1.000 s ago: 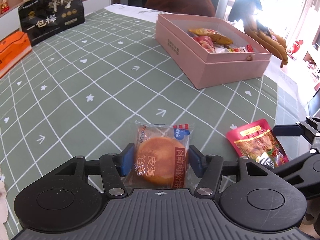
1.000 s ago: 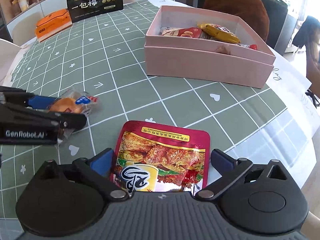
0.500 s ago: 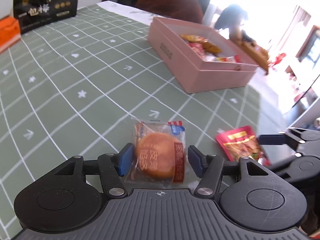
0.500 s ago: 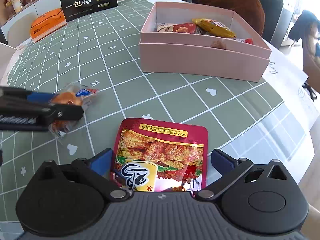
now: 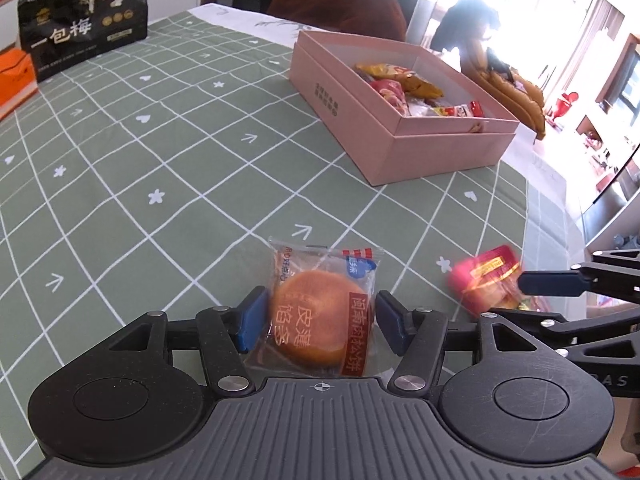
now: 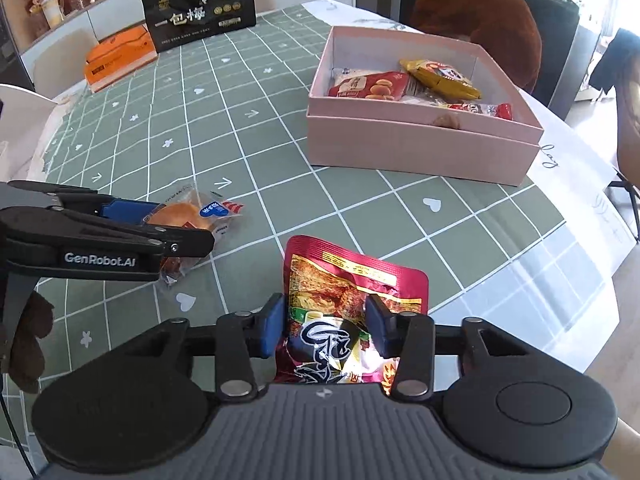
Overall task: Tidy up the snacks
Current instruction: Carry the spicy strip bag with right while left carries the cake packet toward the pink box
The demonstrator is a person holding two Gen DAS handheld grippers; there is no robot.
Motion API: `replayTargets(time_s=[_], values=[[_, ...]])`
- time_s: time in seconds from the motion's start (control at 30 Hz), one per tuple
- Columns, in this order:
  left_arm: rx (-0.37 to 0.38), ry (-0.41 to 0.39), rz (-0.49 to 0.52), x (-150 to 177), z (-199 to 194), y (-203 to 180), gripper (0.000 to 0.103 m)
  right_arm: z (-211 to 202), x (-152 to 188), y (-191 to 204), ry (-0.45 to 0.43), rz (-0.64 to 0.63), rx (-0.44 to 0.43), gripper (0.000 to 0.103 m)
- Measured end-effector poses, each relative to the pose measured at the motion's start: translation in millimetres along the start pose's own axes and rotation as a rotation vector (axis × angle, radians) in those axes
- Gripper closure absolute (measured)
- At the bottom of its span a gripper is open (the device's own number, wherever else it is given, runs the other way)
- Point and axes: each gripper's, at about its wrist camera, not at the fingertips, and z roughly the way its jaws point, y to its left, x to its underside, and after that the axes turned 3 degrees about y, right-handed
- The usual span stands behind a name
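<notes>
My left gripper [image 5: 318, 322] is shut on a clear-wrapped round pastry [image 5: 320, 316] and holds it just above the green checked tablecloth [image 5: 160, 160]. It also shows in the right wrist view [image 6: 188, 216]. My right gripper [image 6: 325, 328] is shut on a red snack pouch [image 6: 352, 288], which is crumpled between the pads and lifted off the cloth; the pouch appears blurred in the left wrist view [image 5: 484, 280]. The open pink box [image 6: 420, 152] with several snack packs stands farther ahead; it also shows in the left wrist view [image 5: 384, 140].
A black bag with Chinese lettering [image 6: 200, 8] and an orange box [image 6: 120, 56] stand at the far side. A brown chair back [image 6: 476, 12] is behind the pink box. The table edge [image 6: 560, 276] runs close on the right.
My right gripper closed on the red pouch, crumpled it and raised it. My left gripper has lifted the pastry slightly and both have moved a little toward the pink box.
</notes>
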Motion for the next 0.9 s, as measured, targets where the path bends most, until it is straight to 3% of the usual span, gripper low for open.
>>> replayTargets(time_s=[0.03,0.1,0.2,0.4,0.53,0.6,0.73,0.8,0.9], values=[[-0.001,-0.004,0.000,1,0,0,0.039,-1,2,-2,-0.007,0.000,-0.005,0.052],[-0.005,-0.006,0.001,2,-1,-1,0.039,0,6,-6,-0.006,0.003,0.006,0.026],[-0.009,-0.006,0.008,3,-1,-2,0.039,5,14,-15,-0.006,0.029,0.053,0.023],[-0.009,-0.020,0.003,5,-2,-1,0.039,7,30,-36,-0.055,0.170,0.026,0.009],[-0.007,-0.034,0.010,8,-3,-1,0.039,15,26,-23,-0.010,0.098,0.083,0.007],[-0.002,-0.034,0.005,8,-4,0,0.039,16,23,-20,0.010,0.092,0.082,0.010],[0.013,-0.035,-0.009,10,-6,3,0.039,8,18,-17,0.034,0.087,0.068,0.028],[0.017,-0.029,-0.015,10,-7,4,0.041,-2,15,-14,0.016,0.068,0.044,0.056],[0.027,-0.015,-0.026,10,-8,4,0.041,-15,13,-11,0.003,0.049,0.034,0.064]])
